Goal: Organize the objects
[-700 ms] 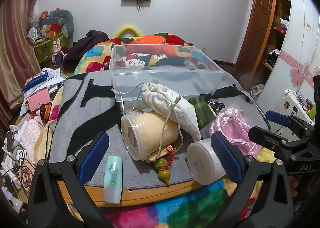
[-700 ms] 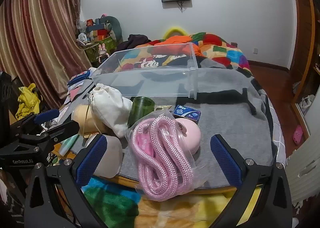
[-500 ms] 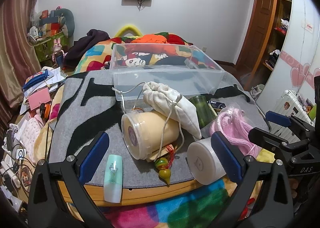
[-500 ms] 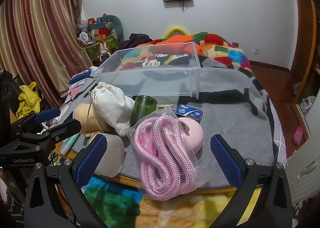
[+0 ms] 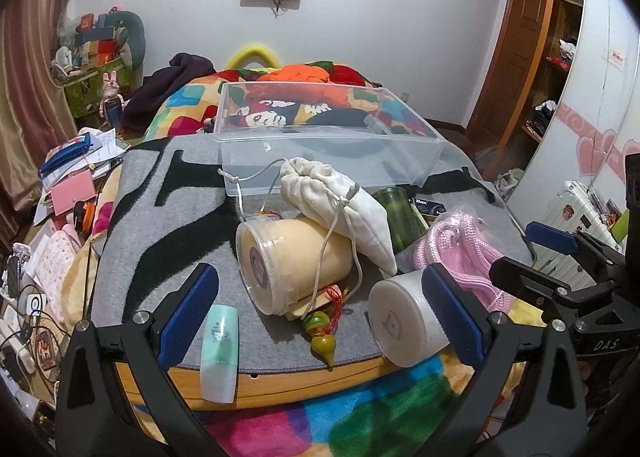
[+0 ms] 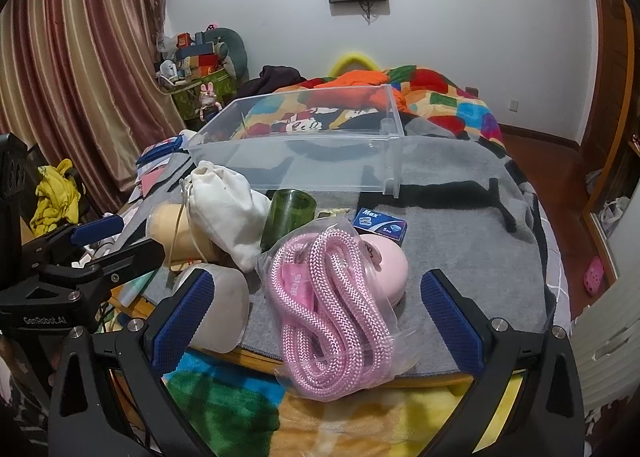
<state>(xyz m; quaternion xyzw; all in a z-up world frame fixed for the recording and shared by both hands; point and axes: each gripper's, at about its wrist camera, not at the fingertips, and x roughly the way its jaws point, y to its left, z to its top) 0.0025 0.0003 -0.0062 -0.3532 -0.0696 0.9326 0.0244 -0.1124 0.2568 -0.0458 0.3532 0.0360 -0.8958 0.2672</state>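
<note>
Plastic bin, left wrist view: clear storage bin stands empty at the far end of the grey-and-black mat, well beyond the heap of loose things.
Left claw: left claw hangs with jaws spread wide and nothing between the pads.
Nearest thing, left: cream tub lies on its side straight ahead of the claw, long axis running away toward the bin, lid facing the camera.
On top of it: white drawstring pouch lies across the tub, cord trailing down over it.
Beside the pads: mint tube lies just by the left pad; white jar lies against the right pad's inner side.
Writing, left: "Fiio" on the wardrobe shelf; "DAS" on the other claw's body; "Max" on the blue box.
Right wrist view, right claw: right claw is likewise wide open, gripping nothing.
Nearest thing, right: bagged pink rope lies between the pads, long axis toward the camera; this hand is judged nearer to it.
Writing, right: "Max", "5 pcs" on the box; "GenRobot.AI" on the left claw's body.
</note>
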